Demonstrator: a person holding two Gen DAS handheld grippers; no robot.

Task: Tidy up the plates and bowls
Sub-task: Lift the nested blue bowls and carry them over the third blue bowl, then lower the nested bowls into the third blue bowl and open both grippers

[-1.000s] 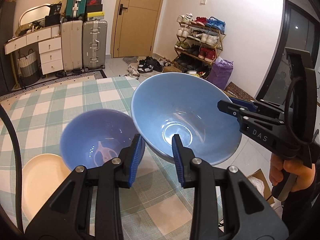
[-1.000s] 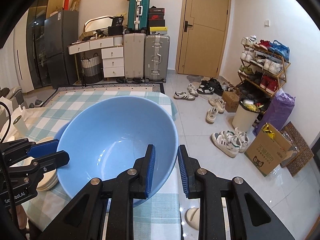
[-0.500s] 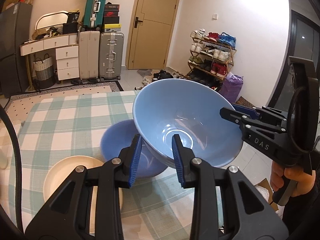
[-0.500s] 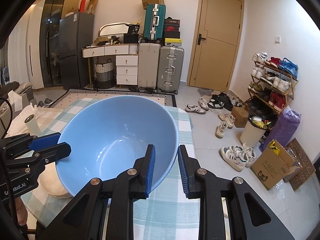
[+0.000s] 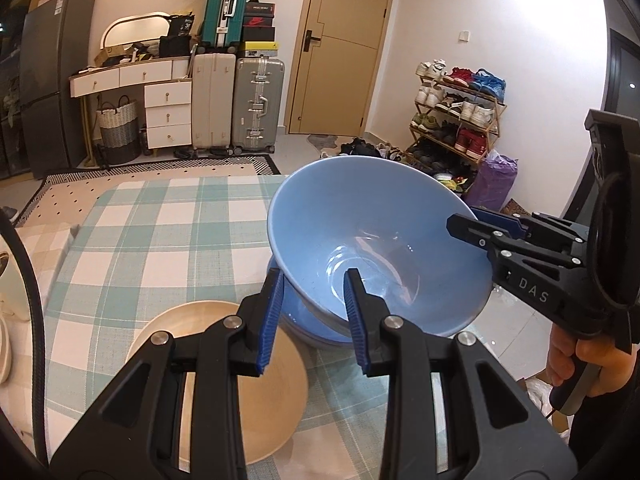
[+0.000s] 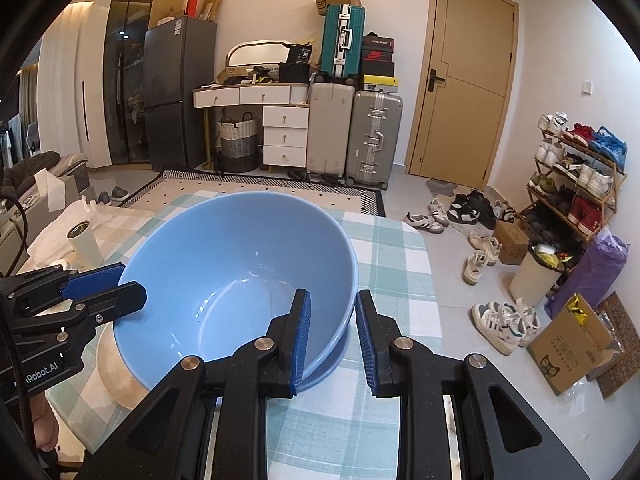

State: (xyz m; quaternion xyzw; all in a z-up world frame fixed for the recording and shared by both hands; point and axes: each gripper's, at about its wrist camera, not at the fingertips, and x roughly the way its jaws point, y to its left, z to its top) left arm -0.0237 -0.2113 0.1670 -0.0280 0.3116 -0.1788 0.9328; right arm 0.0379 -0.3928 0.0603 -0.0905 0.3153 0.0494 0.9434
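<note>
Checked green-and-white cloth covers the table (image 5: 152,240), with suitcases, a drawer unit and a shoe rack seen behind it along the walls. The left gripper (image 5: 310,312) is clenched on the near rim of a large light-blue bowl (image 5: 372,236): one blue pad lies outside the wall, the other inside. The right gripper (image 6: 330,328) is clamped on the opposite rim of the same bowl (image 6: 240,264) in the same way, and it is seen in the left wrist view (image 5: 480,224) reaching in from the right, held by a hand (image 5: 580,364). The left gripper appears at the left edge of the right wrist view (image 6: 100,284). The large bowl is held tilted between the two tools, just above a smaller, darker blue bowl (image 5: 296,320) that stands on the cloth near the table's right edge; whether the two bowls touch cannot be told. A cream plate (image 5: 188,360) lies just left of the smaller bowl, partly hidden by the left gripper's fingers. Farther left, a white tumbler (image 6: 86,244) is seen beside crumpled white cloth.
</note>
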